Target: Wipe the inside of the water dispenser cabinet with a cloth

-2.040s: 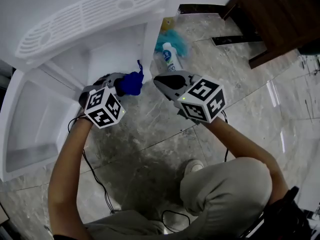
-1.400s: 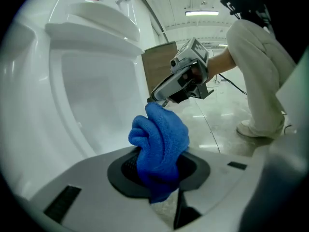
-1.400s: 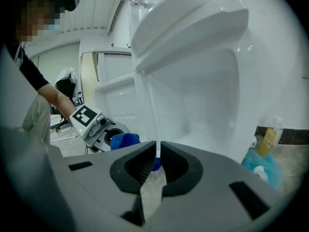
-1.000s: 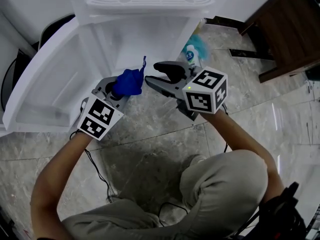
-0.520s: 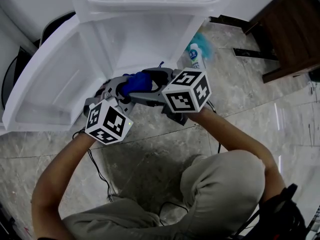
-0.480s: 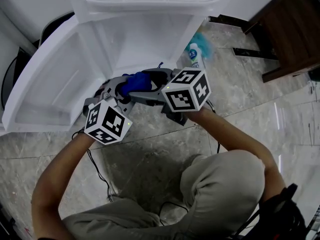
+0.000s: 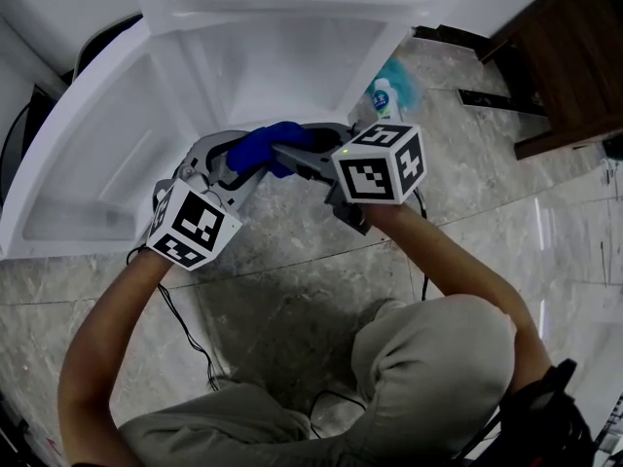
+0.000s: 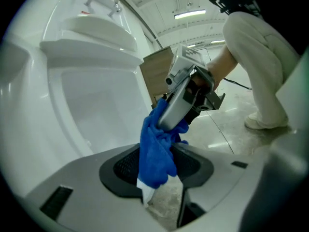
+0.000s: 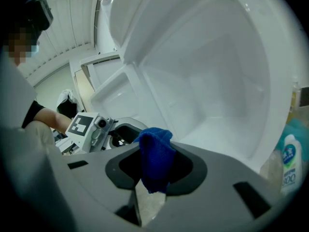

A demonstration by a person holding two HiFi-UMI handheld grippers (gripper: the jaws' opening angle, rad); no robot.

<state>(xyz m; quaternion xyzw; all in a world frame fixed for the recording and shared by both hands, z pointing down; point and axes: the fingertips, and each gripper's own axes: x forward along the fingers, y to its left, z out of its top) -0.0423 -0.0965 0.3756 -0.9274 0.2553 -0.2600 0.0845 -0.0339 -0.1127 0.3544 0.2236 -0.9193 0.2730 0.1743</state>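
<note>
In front of the water dispenser cabinet (image 7: 292,61), on the side nearest the person, two forearms reach over the marble floor (image 7: 292,280) and hold both tools just short of the cabinet's open mouth. The left gripper (image 7: 232,160) and the right gripper (image 7: 290,154) meet tip to tip there. The blue cloth (image 7: 265,144) is bunched between them, off the floor and not yet inside the cabinet. In the left gripper view the cloth hangs down through that gripper's own fingers. These have just been opening and stand apart, with slack space beside the fabric. The right gripper's fingers have just been closing and are clamped on the cloth's upper fold. The step in hand therefore reads as a handover of the cloth from left to right, ahead of any wiping. Beyond the grippers, the cabinet's door (image 7: 78,173) is swung wide to the cabinet's left as the head view shows it, leaving the white inner walls and base exposed. At the cabinet's right front corner a white bottle with a blue label (image 7: 383,100) stands on the floor against something teal and fluffy (image 7: 401,74), which I cannot identify. Next, as I judge it, the left gripper should draw clear of the fabric. The right can then carry the cloth forward into the cabinet and press it against a wall, gripping firmly so the small bunched wad does not slip out as it rubs.
</note>
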